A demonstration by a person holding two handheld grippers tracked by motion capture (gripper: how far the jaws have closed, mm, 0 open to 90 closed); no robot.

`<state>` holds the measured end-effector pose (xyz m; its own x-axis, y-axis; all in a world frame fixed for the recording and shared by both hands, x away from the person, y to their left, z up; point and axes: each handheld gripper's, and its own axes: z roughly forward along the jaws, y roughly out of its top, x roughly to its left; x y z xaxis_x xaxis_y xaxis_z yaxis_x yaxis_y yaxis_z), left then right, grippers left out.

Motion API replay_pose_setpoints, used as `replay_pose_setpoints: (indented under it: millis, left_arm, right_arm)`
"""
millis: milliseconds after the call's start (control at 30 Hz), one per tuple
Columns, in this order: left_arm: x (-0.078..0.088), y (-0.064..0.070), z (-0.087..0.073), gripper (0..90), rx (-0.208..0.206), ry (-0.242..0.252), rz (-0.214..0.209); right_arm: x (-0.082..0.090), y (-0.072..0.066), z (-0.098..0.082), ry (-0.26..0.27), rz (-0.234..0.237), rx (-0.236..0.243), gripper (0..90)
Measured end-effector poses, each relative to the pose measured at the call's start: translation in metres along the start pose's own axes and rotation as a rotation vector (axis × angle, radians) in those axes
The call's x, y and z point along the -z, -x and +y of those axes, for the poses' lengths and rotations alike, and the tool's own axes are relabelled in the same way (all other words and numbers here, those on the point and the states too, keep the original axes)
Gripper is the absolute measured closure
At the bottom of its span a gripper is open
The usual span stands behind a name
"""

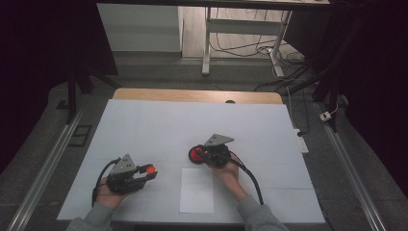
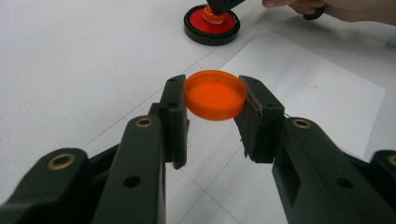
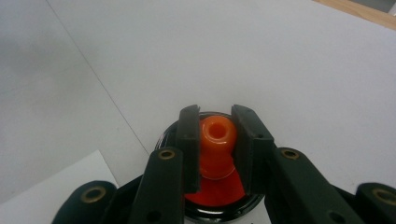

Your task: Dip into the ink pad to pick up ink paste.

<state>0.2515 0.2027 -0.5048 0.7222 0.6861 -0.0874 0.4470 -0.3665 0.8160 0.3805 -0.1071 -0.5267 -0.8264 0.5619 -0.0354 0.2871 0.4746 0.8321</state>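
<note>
My left gripper (image 2: pixel 215 100) is shut on an orange cap (image 2: pixel 215 94), holding it by its rim just above the white table; in the high view the orange cap (image 1: pixel 150 169) shows at the tip of the left gripper (image 1: pixel 148 172). My right gripper (image 3: pixel 215 140) is shut on the orange neck (image 3: pixel 216 135) of a small bottle that stands on a red disc with a black rim (image 3: pixel 212 195). In the high view that red disc (image 1: pixel 197 154) lies left of the right gripper (image 1: pixel 206 155). The left gripper view shows the disc (image 2: pixel 211 25) farther off.
A white sheet of paper (image 1: pixel 197 190) lies near the front edge between my hands. The table (image 1: pixel 159 125) is covered in white, with a wooden strip (image 1: pixel 192 95) at its far edge. Metal rails run along both sides.
</note>
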Motion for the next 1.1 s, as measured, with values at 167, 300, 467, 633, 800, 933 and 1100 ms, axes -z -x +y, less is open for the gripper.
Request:
replay_pose_setpoints:
  millis: [167,300,467,633,800,933,1100]
  left_arm:
    - [0.000,0.000,0.000,64.6,-0.001,0.001,0.000]
    - [0.000,0.000,0.000,64.6,-0.002,0.000,0.001]
    - [0.000,0.000,0.000,64.6,0.000,0.002,0.004]
    - [0.000,-0.001,0.000,64.6,0.004,0.004,0.005]
    - [0.001,-0.001,0.000,64.6,0.000,0.004,0.004]
    - [0.001,-0.001,0.000,64.6,0.004,0.007,0.006]
    - [0.001,-0.001,0.000,64.6,0.002,0.004,0.004]
  right_arm:
    - [0.000,0.000,-0.001,0.010,0.001,-0.003,73.1]
    - [-0.001,-0.001,-0.001,0.019,0.000,-0.008,73.1]
    - [0.000,0.002,0.000,0.010,0.014,-0.017,72.8]
    - [0.010,0.005,0.007,0.070,0.007,-0.036,72.8]
    - [0.015,0.005,0.010,0.085,0.012,-0.035,72.8]
    - [0.014,0.005,0.010,0.069,0.013,-0.034,72.8]
    - [0.010,0.004,0.008,0.053,0.010,-0.023,72.8]
